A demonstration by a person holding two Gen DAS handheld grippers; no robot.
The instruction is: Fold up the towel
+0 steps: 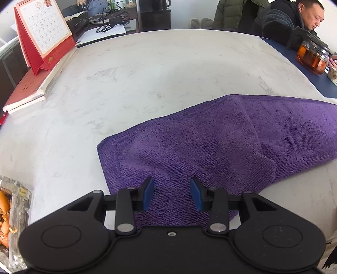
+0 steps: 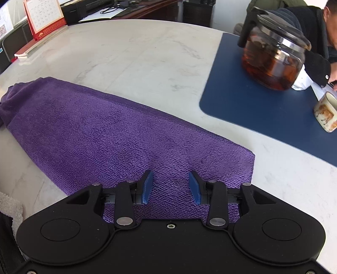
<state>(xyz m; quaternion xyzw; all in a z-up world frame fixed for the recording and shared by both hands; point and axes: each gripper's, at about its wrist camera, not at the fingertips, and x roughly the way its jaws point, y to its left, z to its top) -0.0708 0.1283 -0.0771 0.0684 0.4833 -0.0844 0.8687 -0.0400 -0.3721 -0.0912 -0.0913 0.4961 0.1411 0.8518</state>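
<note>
A purple towel (image 1: 210, 143) lies folded into a long band on the white marble table (image 1: 147, 73), with a looser fold bulging over its right part. My left gripper (image 1: 171, 181) hovers over the band's near left end. Its blue pads (image 1: 148, 194) stand apart and only flat cloth shows in the gap. In the right wrist view the same towel (image 2: 105, 130) runs from the far left down to a square near right end. My right gripper (image 2: 170, 172) is over that end, open, and its pads (image 2: 195, 189) press on nothing.
A red desk calendar (image 1: 42, 35) stands on books (image 1: 31, 88) at the far left. A glass dish of orange scraps (image 1: 12, 219) sits near left. On a blue mat (image 2: 263, 109) stand a glass teapot (image 2: 273, 61) and a cup (image 2: 326, 111), beside a seated person (image 1: 294, 16).
</note>
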